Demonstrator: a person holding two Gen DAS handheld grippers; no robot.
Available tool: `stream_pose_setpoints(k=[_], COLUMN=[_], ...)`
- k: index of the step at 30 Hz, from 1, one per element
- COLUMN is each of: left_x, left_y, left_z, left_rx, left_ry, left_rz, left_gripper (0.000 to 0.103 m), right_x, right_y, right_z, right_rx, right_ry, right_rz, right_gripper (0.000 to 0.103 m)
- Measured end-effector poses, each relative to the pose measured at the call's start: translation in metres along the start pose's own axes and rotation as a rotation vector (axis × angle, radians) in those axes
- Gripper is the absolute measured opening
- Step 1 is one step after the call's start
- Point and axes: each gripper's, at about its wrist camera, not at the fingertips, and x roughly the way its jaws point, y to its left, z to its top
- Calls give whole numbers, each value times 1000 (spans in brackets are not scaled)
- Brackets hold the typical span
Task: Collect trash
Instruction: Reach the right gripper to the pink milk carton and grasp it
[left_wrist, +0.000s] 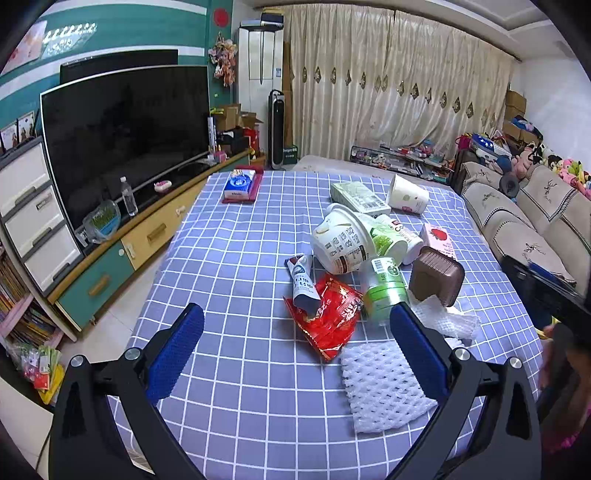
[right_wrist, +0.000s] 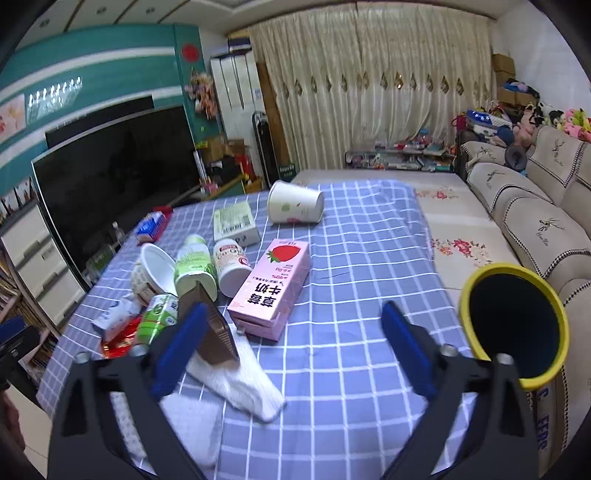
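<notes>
Trash lies in a heap on the blue checked tablecloth (left_wrist: 240, 240). In the left wrist view my left gripper (left_wrist: 295, 314) is open over a red snack wrapper (left_wrist: 328, 317), with a white foam net (left_wrist: 384, 387) near its right finger. Behind these are a green bottle (left_wrist: 384, 291), a brown plastic tray (left_wrist: 436, 277) and a white bowl (left_wrist: 340, 240). My right gripper (right_wrist: 295, 312) is open above the cloth, just short of a pink strawberry milk carton (right_wrist: 273, 288); nothing touches its pads. A black bin with a yellow rim (right_wrist: 513, 325) stands at the table's right edge.
A tipped paper cup (right_wrist: 295, 203) and a flat green box (right_wrist: 234, 221) lie farther back. A red tissue box (left_wrist: 242, 184) sits at the far left corner. A television (left_wrist: 125, 140) on a cabinet runs along the left. A sofa (right_wrist: 535, 221) lines the right.
</notes>
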Motion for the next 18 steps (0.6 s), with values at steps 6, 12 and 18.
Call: stream_pose_setpoints(k=[6, 12, 18], left_x=[22, 39, 51], left_y=[8, 16, 19], left_z=[4, 11, 14], left_rx=[-12, -24, -33], left_ry=[27, 39, 49], left_rz=[0, 7, 4], left_gripper=[99, 99, 99], right_x=[59, 84, 109], right_y=[9, 22, 34], right_z=[5, 6, 2], right_rx=[-6, -25, -39], right_ry=[126, 175, 233], right_rz=[-28, -15, -27], right_gripper=[83, 83, 83])
